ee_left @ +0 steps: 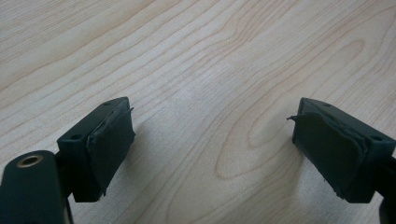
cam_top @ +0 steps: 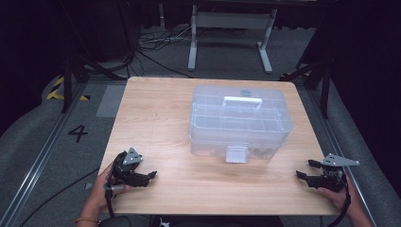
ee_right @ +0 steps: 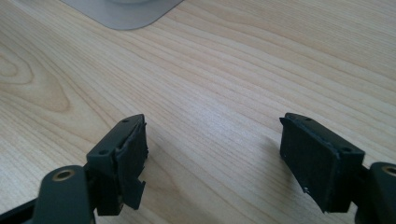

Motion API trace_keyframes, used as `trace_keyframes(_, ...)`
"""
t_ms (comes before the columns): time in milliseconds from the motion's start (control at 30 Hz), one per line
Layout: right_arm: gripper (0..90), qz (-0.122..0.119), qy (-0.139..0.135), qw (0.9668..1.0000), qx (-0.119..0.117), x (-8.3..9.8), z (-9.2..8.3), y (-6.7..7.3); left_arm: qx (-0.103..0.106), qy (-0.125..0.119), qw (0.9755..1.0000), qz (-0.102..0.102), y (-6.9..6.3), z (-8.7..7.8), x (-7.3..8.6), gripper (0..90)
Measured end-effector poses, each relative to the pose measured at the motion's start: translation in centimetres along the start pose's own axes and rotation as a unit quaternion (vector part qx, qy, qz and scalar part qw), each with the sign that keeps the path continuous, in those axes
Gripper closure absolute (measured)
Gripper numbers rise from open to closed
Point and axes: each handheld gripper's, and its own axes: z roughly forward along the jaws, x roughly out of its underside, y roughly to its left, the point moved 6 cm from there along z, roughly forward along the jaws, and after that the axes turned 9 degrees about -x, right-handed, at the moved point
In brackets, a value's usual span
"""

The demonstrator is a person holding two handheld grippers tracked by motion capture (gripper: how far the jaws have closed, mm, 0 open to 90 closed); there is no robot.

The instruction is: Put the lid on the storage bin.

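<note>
A clear plastic storage box point(cam_top: 240, 122) with a white handle point(cam_top: 242, 100) on its lid and a front latch point(cam_top: 236, 154) stands on the wooden table point(cam_top: 165, 123), right of centre. My left gripper point(cam_top: 152, 175) rests near the table's front left corner, open, with bare wood between its pads point(ee_left: 111, 142). Near the front right corner my right gripper point(cam_top: 304, 169) is open too, its jaws wide apart over bare wood point(ee_right: 210, 140). A corner of the box's base point(ee_right: 122, 10) shows at the top of the right gripper view.
The box is closed and has divided compartments inside. Bare tabletop lies between the grippers and in front of the box. Beyond the table there is grey floor with cables point(cam_top: 156, 40) and a metal stand point(cam_top: 230, 35).
</note>
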Motion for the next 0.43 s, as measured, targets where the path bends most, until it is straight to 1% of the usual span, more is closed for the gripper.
trace_keyframes(67,23.4,0.001,0.000,1.0000,0.002,0.01,-0.01,0.03,0.002,0.000,1.0000,-0.003,-0.05,0.01,0.00,12.8)
trace_keyframes(433,23.5,0.005,0.000,1.0000,0.006,0.09,-0.11,0.04,0.001,0.000,1.0000,-0.002,-0.03,0.04,-0.02,12.3)
